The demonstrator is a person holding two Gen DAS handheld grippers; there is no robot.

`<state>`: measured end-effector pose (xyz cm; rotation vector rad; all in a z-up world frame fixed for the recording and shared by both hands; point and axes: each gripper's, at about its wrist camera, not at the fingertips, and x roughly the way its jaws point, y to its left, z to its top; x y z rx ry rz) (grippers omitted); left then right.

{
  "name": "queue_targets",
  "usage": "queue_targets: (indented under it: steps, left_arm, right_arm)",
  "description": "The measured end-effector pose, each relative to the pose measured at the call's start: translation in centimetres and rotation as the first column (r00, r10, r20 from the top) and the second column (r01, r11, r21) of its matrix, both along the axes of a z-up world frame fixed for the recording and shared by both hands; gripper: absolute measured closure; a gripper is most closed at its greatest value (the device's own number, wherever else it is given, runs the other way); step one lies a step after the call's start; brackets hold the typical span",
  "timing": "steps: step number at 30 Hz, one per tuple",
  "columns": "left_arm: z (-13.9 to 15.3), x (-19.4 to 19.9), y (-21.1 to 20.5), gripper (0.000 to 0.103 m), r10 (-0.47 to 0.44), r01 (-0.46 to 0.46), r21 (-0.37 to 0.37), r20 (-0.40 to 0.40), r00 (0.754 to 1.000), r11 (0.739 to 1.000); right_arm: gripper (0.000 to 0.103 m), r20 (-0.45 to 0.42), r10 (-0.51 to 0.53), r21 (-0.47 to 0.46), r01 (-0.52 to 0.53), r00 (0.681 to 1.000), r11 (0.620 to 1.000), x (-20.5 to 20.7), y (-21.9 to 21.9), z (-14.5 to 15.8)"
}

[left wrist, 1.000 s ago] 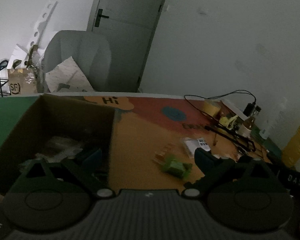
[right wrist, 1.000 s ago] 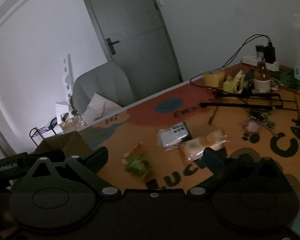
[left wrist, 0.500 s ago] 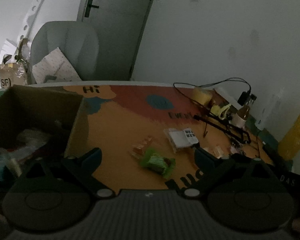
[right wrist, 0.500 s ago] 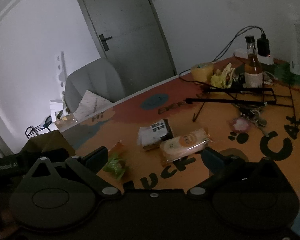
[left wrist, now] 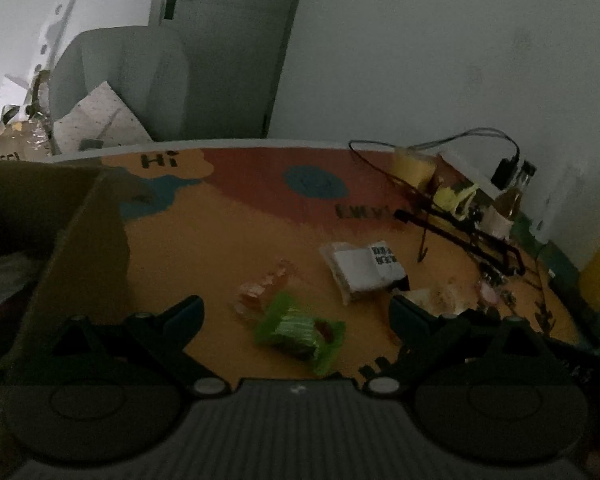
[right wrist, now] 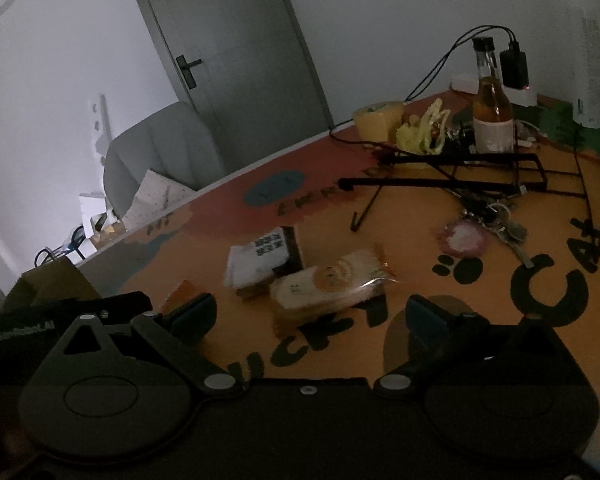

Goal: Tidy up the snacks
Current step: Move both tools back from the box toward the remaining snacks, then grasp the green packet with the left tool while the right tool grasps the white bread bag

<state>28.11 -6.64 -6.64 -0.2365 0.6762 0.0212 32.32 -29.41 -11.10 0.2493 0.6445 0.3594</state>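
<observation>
Orange mat covers the worktop (left wrist: 228,240), printed with dark lettering and paw marks. Your left tongs (left wrist: 296,312) are spread wide apart, holding nothing, hovering above the green snack packet (left wrist: 300,330), which lies flat on the mat between the two fingertips in that view. Just beyond the packet, touching or nearly so, sits a small clear-wrapped orange candy (left wrist: 260,288); blur keeps me from saying which. Cardboard box (left wrist: 84,248) stands at your left, its near wall just beside the left fingertip; contents are too dark to make out.

Your right tongs (right wrist: 308,312) are also wide apart and empty, low over the mat. The wrapped bread bun (right wrist: 332,284) lies between the fingertips, slightly ahead of them. Behind it and touching it is the white packet with black label (right wrist: 260,260). Right view also catches the other gripper's black body at the left edge.

Farther back on the worktop: a black wire stand (right wrist: 452,176), a bunch of keys (right wrist: 492,224) with a pink tag, a glass bottle (right wrist: 492,108), a yellow tape roll (right wrist: 380,120). A grey chair (left wrist: 120,88) and a grey door (left wrist: 228,40) stand beyond the worktop edge.
</observation>
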Motion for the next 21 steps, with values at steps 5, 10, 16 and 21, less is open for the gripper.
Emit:
queue_targets:
  steps: [5,10,16,21]
  left_arm:
    - [-1.4,1.6,-1.2,0.007,-0.016,0.017,0.013,-0.028,0.999,1.000]
    - [-2.9,3.0,-2.3,0.007,-0.014,0.016,0.047,-0.048,0.999,0.999]
    - [-4.1,4.0,-2.9,0.014,0.016,-0.010,0.087,-0.062,0.998,0.996]
    - [-4.4,4.1,-2.4,0.019,0.035,-0.027,0.109,-0.080,0.996,0.994]
  right_arm:
    - [0.000,-0.014,-0.002,-0.010,0.002,1.000,1.000,1.1,-0.9,-0.9]
    - [0.000,-0.028,0.005,-0.010,-0.005,1.000,1.000,1.9,-1.5,-1.6]
    - [0.000,-0.037,0.011,-0.013,-0.012,0.999,1.000,2.7,-1.3,-1.9]
    - [0.000,-0.039,0.026,-0.019,-0.027,0.999,0.999,3.4,-0.4,-2.2]
